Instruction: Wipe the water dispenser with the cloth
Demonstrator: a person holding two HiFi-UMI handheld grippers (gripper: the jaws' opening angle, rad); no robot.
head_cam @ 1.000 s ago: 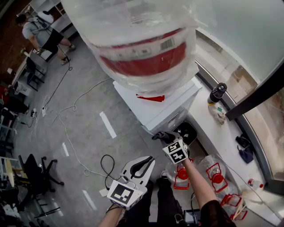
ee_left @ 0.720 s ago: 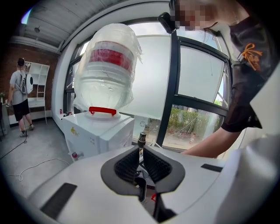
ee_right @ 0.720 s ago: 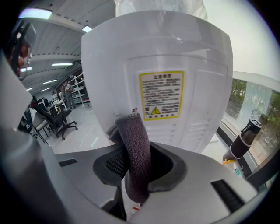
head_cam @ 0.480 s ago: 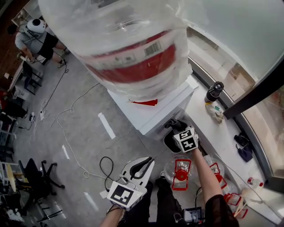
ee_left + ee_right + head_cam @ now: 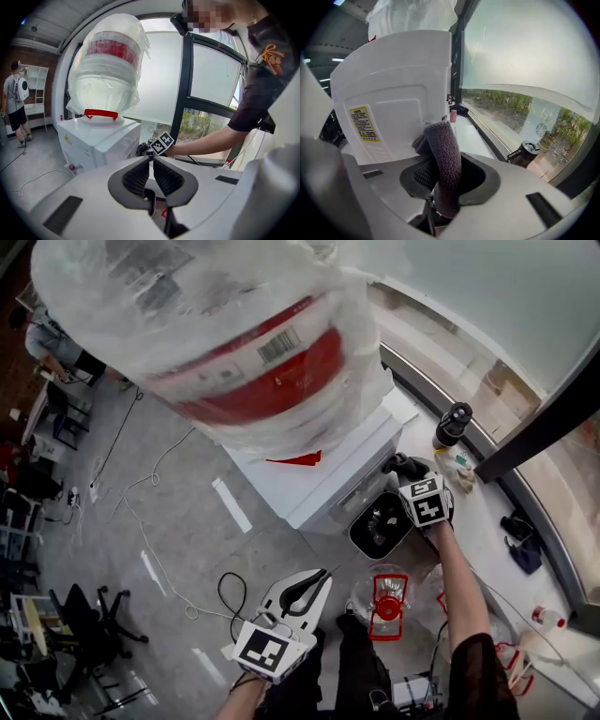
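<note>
Fingers (image 5: 421, 177) clench the cloth (image 5: 440, 140) in my right gripper (image 5: 444, 164) beside the water dispenser (image 5: 393, 79); left gripper (image 5: 151, 159) closed over grey floor (image 5: 183, 521); only right gripper view shows yellow label (image 5: 364, 124).

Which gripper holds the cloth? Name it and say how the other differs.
The right gripper: its jaws clamp the dark cloth beside the water dispenser. The left gripper is shut on nothing.

Bottle (image 5: 234, 324): the top edge of the head view cuts it off.
Water dispenser (image 5: 328, 465): the bottle hides most of its top from us there.
Cloth (image 5: 442, 140): we cannot see its low end, deep inside the right gripper (image 5: 444, 164).
Yellow sticker (image 5: 364, 124): its words are too small for us to read.
</note>
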